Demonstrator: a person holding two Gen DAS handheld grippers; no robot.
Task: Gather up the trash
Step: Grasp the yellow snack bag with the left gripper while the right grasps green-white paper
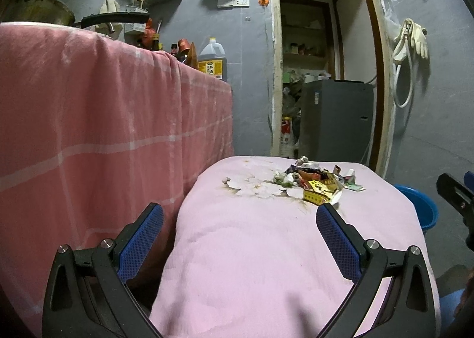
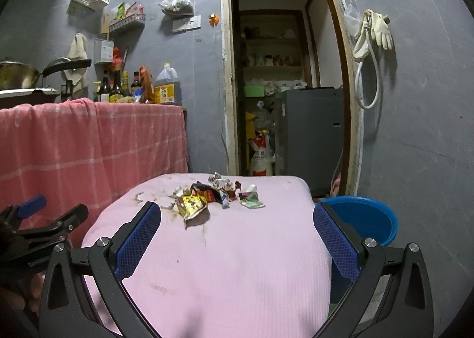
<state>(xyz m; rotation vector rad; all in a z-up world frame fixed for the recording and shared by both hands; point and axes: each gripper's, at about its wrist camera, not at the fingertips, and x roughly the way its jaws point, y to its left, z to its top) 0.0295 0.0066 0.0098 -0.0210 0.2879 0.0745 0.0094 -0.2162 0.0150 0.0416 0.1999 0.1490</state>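
Both grippers up and ready: left gripper has its jaws spread wide w/ nothing between the blue pads, right gripper likewise wide apart and empty. Each hovers over the near end of the pink-covered table, pointed at the far edge.

Target's the trash pile: crumpled snack wrappers heaped at approx 12 o'clock from the right gripper, toward the table's far end. From the left wrist view it sits more like 1 o'clock. Yellow wrapper lies nearest, flattened and partly open; a crumpled silver-ish piece sits behind; a green-white scrap at the pile's 3 o'clock side.

Handling, my read: all featherlight, thin foil/plastic, crinkly, probably slick. No breakage worry, but pads may skate off flat faces or pull the cloth up too. Best bet is pinching a raised crease or bunched edge, e.g. the yellow wrapper's lifted near corner.

Blue basin sits beside the table at approx 2 o'clock, lower down; likely drop spot, tho that's a guess.
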